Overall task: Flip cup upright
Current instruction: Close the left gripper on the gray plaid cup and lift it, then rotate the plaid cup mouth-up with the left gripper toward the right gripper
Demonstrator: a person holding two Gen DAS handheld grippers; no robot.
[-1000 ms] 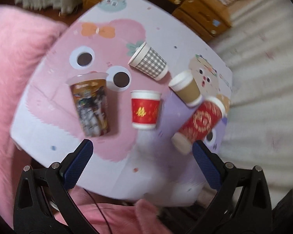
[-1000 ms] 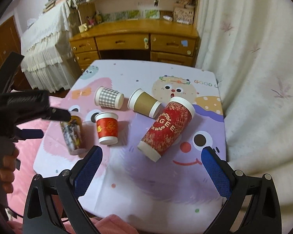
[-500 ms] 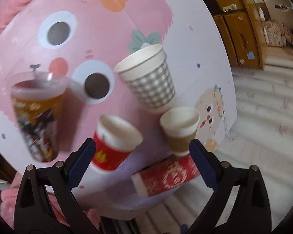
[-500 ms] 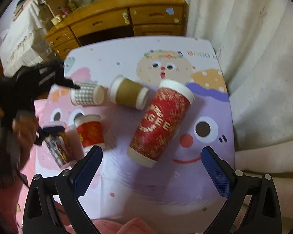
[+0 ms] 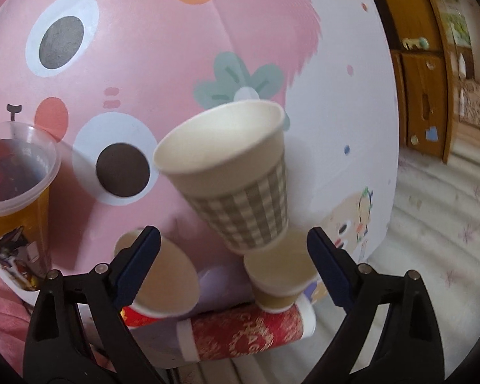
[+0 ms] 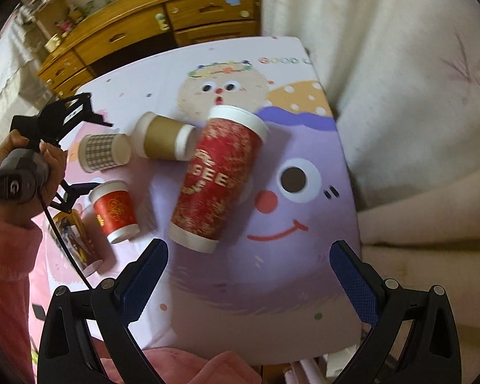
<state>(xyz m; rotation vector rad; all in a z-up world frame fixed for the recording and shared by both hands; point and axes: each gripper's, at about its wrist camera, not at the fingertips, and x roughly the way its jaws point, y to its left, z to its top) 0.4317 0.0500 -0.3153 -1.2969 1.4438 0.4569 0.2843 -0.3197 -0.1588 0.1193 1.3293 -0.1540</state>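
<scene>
Several cups lie on their sides on a cartoon-print table. A grey checked paper cup lies just ahead of my open, empty left gripper, its mouth facing the camera; it also shows in the right wrist view. A brown cup, a small red cup, a tall red cup and a clear printed cup lie around it. My right gripper is open and empty, near the tall red cup's base. The left gripper hovers over the checked cup.
A wooden desk with drawers stands beyond the table's far edge. White bedding or curtain runs along the table's right side. A pink fluffy sleeve and hand hold the left gripper's handle.
The left gripper has moved in over the table toward the checked cup, which now fills its view. The right gripper has moved closer to the tall red cup. Both stay open.
</scene>
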